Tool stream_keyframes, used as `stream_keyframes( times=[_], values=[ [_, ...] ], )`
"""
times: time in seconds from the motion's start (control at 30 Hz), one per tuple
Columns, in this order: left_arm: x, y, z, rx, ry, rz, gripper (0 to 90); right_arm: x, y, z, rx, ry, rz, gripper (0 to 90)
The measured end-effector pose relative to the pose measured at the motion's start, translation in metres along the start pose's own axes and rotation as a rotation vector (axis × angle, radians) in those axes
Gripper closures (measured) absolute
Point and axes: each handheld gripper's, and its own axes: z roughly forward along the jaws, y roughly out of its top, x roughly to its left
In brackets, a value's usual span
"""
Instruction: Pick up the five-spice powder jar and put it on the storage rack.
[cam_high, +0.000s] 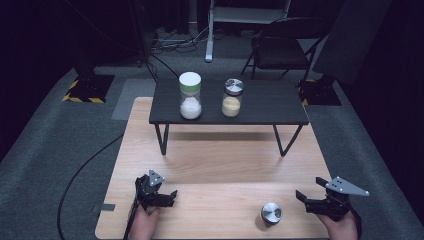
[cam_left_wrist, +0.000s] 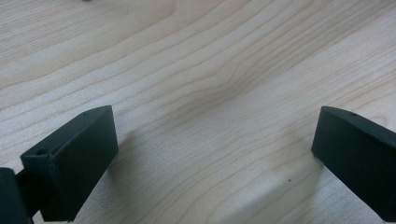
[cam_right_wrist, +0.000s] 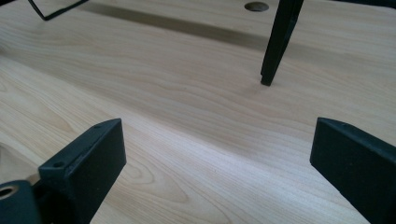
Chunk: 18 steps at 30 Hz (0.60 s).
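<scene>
Two jars stand on a low black shelf (cam_high: 265, 107) at the back of the wooden table (cam_high: 220, 165). The left jar (cam_high: 190, 95) has a white lid and holds white powder. The right jar (cam_high: 232, 97) has a metal lid and holds yellowish grains. A small metal-lidded container (cam_high: 271, 213) sits near the front edge, right of centre. My left gripper (cam_high: 172, 198) rests at the front left, open and empty, over bare wood (cam_left_wrist: 212, 114). My right gripper (cam_high: 309, 189) is at the front right, open and empty (cam_right_wrist: 215, 123), just right of the small container.
The shelf's thin black legs (cam_right_wrist: 278, 42) stand on the tabletop ahead of my right gripper, beside a round hole (cam_right_wrist: 256, 6) in the wood. A black cable (cam_high: 82, 172) runs over the grey carpet at left. A dark chair (cam_high: 282, 47) stands behind the table.
</scene>
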Motion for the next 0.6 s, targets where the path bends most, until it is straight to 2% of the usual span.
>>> stream_keyframes(
  times=[0.43,0.6],
  values=[
    [0.0,0.0,0.0,0.0,0.0,0.001,0.3,0.009,0.006,-0.015,-0.022,-0.002,0.004,3.4],
    [0.0,0.0,0.0,0.0,0.0,0.0,0.3,0.016,0.006,-0.02,-0.034,0.022,0.015,3.4]
  ],
)
